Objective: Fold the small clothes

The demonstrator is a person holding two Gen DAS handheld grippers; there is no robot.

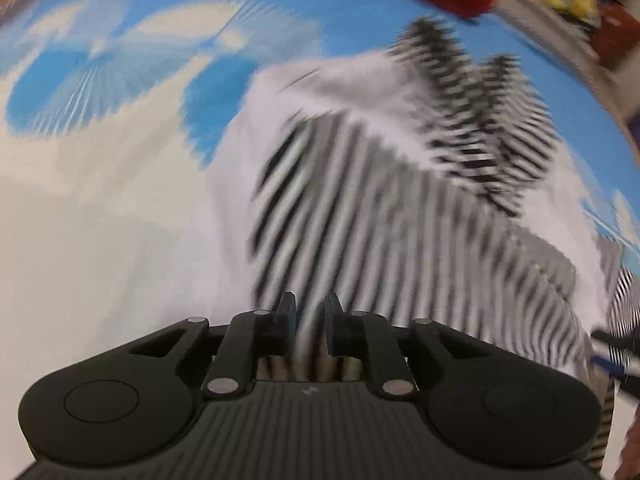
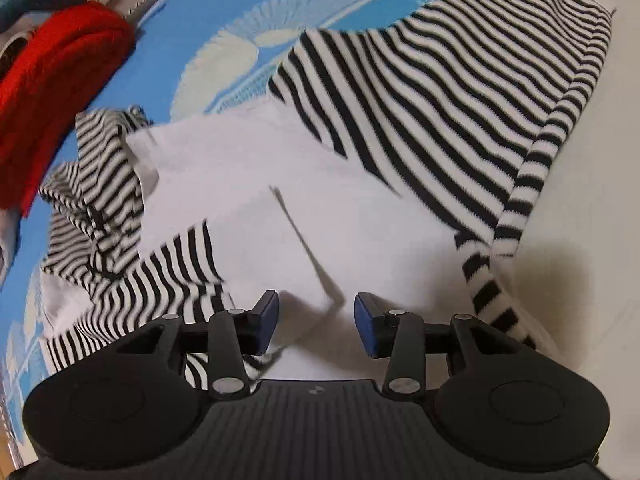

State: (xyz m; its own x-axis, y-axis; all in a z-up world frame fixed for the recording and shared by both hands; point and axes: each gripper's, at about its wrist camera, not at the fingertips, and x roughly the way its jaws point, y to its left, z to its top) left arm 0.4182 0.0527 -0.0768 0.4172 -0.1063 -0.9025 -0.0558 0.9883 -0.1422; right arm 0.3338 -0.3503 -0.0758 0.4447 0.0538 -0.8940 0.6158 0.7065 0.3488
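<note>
Black-and-white striped garment lies rumpled, white panel exposed.

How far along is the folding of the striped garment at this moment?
Midway, by the look of it. Done: part of the black-and-white striped garment already lies turned over its white section. In hand: the left gripper is closed on striped fabric, the blurred view suggesting motion; the right gripper is open above the cloth, holding nothing. Left: one sleeve is bunched near the red garment, so the final folds remain.

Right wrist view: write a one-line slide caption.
Open right gripper hovers over a black-and-white striped garment spread on a blue patterned sheet, a red cloth lying beside it.
</note>
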